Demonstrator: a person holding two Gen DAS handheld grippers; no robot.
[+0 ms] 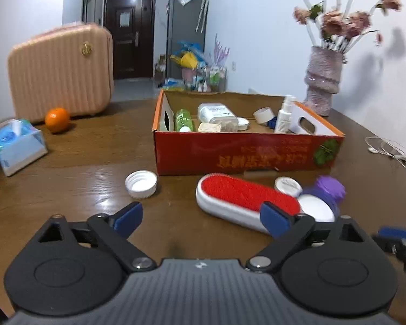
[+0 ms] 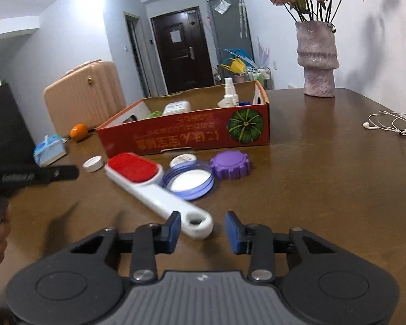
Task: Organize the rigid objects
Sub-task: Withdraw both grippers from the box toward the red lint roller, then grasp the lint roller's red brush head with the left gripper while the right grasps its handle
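Two grippers over a cluttered worktop [image 2: 324, 168]
Left gripper [image 1: 201, 218] jaws spread, empty; right gripper [image 2: 203, 231] jaws apart around the lint brush [image 2: 154, 187] handle, not pressing

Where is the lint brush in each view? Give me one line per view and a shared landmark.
Left wrist: the lint brush lies lower right of centre, in front of the red box, its near end hidden behind the right finger.
Right wrist: the brush runs diagonally through the centre, its handle loop between the fingers.
Shared landmark: the red box just behind it.
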